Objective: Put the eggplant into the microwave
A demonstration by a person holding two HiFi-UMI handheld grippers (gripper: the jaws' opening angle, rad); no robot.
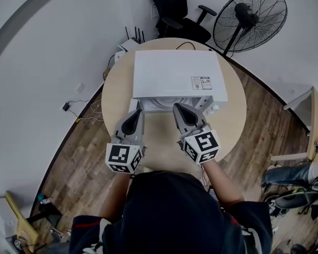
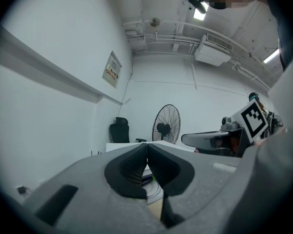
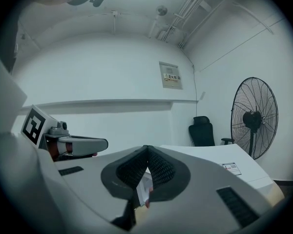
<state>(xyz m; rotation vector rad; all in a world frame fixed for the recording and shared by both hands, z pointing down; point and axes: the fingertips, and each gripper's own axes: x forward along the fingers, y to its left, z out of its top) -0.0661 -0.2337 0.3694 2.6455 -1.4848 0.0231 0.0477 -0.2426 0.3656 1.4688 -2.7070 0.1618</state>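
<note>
Well, I'm looking down on a round wooden bench [image 1: 114,97] with a white microwave [image 1: 175,75] on its far half. Plank floor [image 1: 77,152] and white walls surround it, and a standing fan [image 1: 249,19] and a black chair [image 1: 172,7] stand behind. The microwave's front faces me, so foreshortened that I can't tell whether its door is open. I can't find the eggplant in any view. The left gripper [image 1: 138,111] and right gripper [image 1: 177,108] sit side by side above the near part of the bench, pointing at the microwave, tips close to its front edge. Both pairs of fingers [image 3: 161,172] are pressed together at the tips, with nothing held between them.
</note>
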